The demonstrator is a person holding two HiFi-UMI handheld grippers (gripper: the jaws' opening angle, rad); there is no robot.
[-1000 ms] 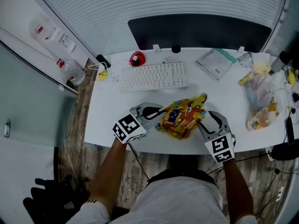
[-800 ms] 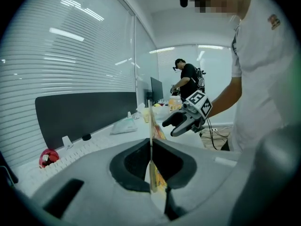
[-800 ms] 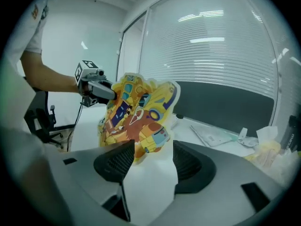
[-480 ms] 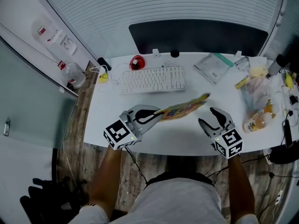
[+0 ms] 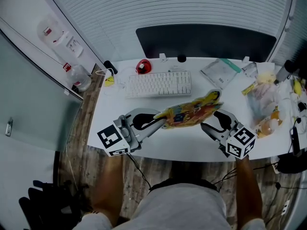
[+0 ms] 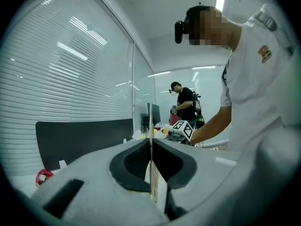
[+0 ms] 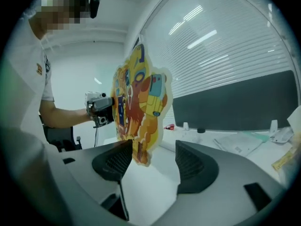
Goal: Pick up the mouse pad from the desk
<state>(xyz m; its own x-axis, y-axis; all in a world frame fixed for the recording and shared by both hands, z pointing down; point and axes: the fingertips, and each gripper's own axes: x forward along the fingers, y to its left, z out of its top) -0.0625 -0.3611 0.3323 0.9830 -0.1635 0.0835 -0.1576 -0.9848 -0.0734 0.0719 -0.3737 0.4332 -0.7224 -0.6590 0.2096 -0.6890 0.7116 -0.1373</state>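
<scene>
Left tool (image 5: 160, 121) pinched tight on the mouse pad (image 5: 192, 113), I'd raise it steadily near the keyboard (image 5: 159, 84); right tool (image 5: 209, 120), just opened, grips nothing.

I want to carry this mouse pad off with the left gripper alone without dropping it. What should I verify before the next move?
1. Left gripper shut on the mouse pad: ok, jaws closed on its thin edge.
2. Mouse pad lifted off the desk: ok, it hangs above the surface.
3. Right gripper free of the pad: ok, its jaws have just been opening; the pad's edge is near one jaw, but nothing presses on it.
4. Pad clear of the keyboard: ok, they are apart.
5. How deep the left grip sits on the pad: cannot tell.
</scene>
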